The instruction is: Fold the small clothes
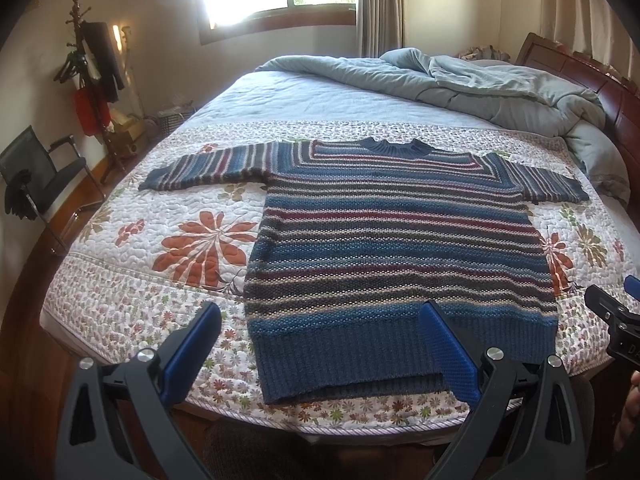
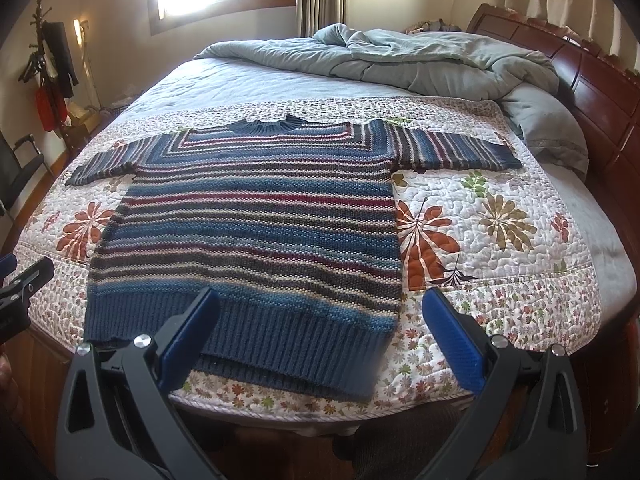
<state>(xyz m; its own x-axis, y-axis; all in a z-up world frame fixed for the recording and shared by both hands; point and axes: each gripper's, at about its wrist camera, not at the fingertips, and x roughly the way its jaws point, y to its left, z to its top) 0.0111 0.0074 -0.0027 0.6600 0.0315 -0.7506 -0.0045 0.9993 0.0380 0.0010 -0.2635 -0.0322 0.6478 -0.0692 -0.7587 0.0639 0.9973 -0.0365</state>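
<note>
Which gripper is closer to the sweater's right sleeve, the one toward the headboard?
Right. The right gripper hovers open at the hem's right corner, below that sleeve; the left gripper, also open, is at the hem's left corner.

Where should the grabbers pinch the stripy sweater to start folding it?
Probably the sleeve cuffs. The sweater lies flat, both sleeves spread sideways. Left gripper takes the left cuff, right gripper the right cuff, each from its outer side.

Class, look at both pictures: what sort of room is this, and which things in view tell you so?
Most likely a home bedroom. A wide bed with a floral quilt and a wooden headboard fills the room, a rumpled grey duvet lies at its head, and a coat stand stands by the wall.
</note>
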